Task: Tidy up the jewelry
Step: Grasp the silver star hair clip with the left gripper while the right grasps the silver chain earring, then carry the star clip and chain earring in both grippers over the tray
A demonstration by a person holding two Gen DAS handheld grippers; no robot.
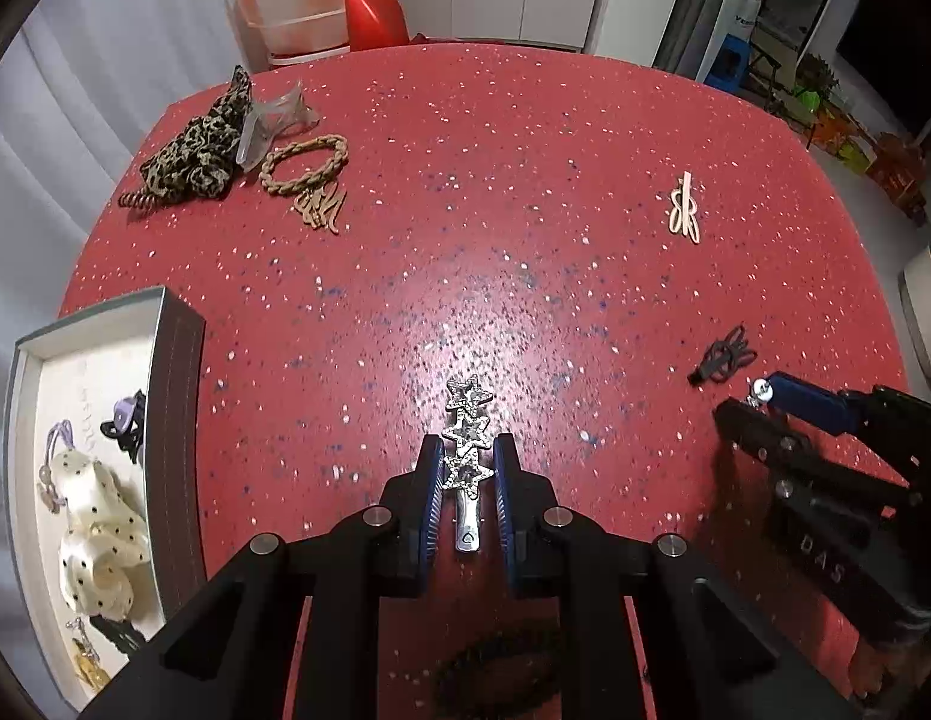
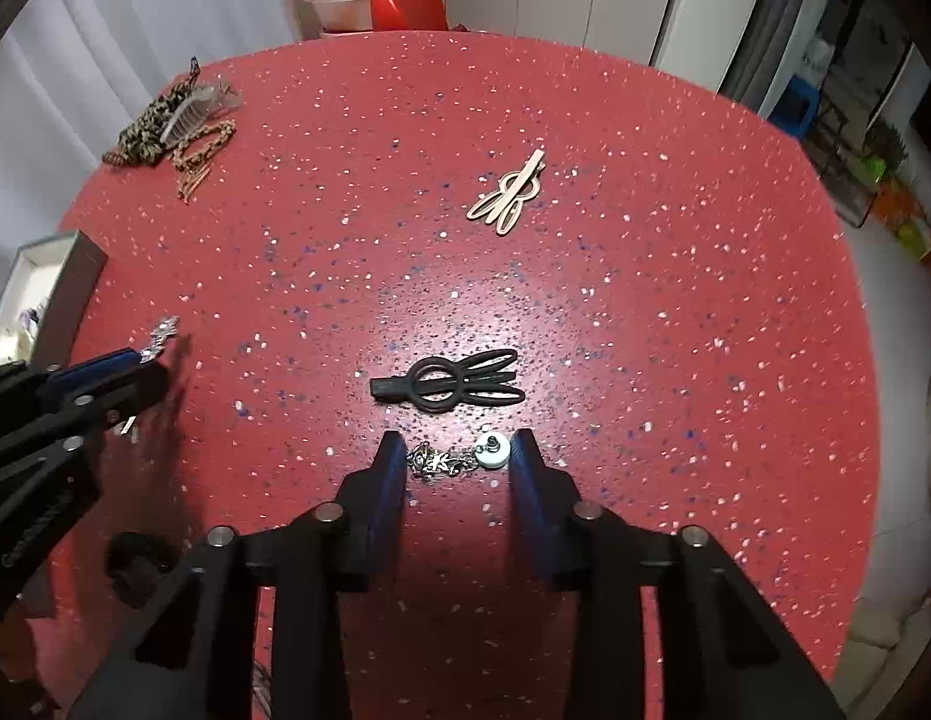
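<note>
A silver star hair clip lies on the red table between the blue pads of my left gripper; the jaws stand a little wider than the clip, with small gaps each side. My right gripper is open around a small silver charm with a white round end on the table. A black loop hair clip lies just beyond it. A beige loop clip lies farther back. The open box at the left holds a cream dotted scrunchie and small clips.
At the far left of the table lie a leopard scrunchie, a clear claw clip, a braided tan tie and a tan clip. A white tub and a red object stand behind the table.
</note>
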